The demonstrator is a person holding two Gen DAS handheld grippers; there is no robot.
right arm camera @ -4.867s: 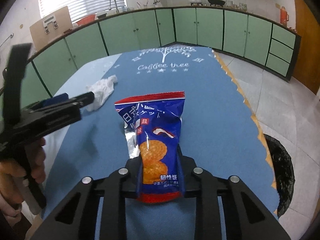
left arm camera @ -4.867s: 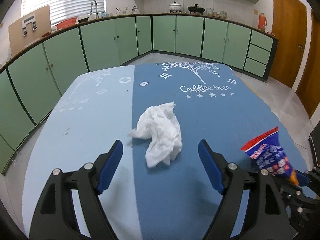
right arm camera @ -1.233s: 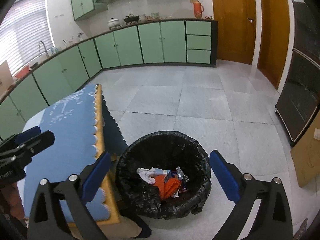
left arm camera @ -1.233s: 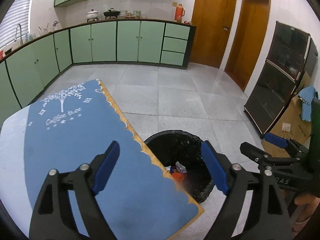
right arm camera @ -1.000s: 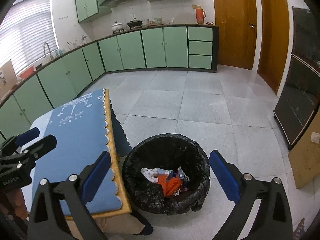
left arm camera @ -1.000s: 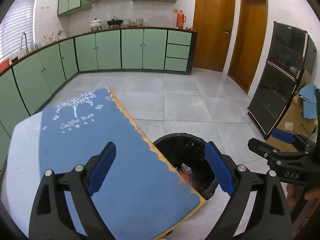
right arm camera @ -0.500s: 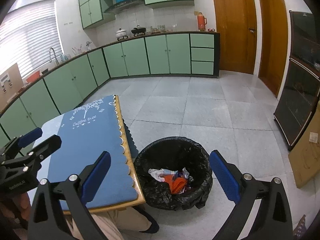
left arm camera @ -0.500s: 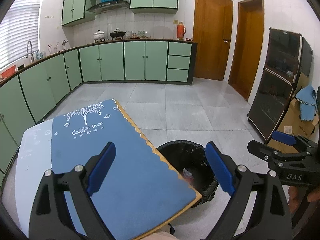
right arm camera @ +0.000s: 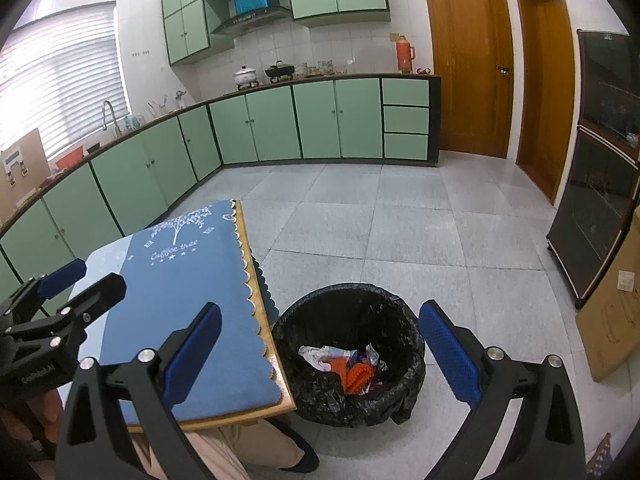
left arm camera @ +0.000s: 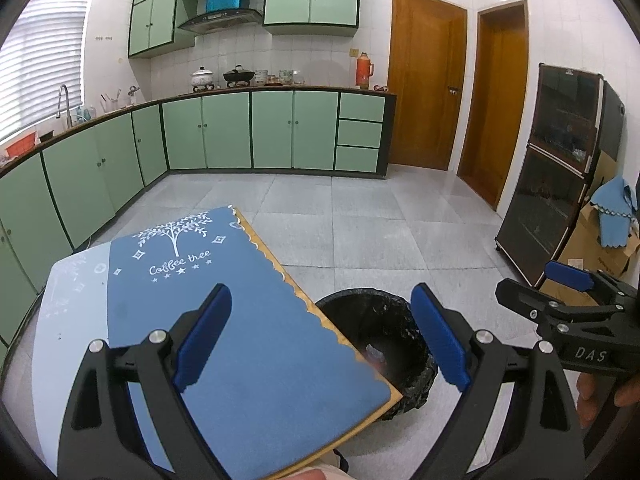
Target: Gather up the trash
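Both tools have lifted higher and pulled back since a second ago, showing more kitchen floor. Left tool [left arm camera: 320,336] hangs above the blue tabletop [left arm camera: 240,320], spread wide and empty. Right tool [right arm camera: 320,344], equally wide and empty, hovers over the black bin [right arm camera: 408,368] holding crumpled trash [right arm camera: 344,364].

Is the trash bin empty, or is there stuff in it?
Not empty: the trash bin holds crumpled wrappers at the bottom, well below its rim.

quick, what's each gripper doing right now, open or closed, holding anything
Left hand-held gripper: open, holding nothing.
Right hand-held gripper: open, holding nothing, above the trash bin.
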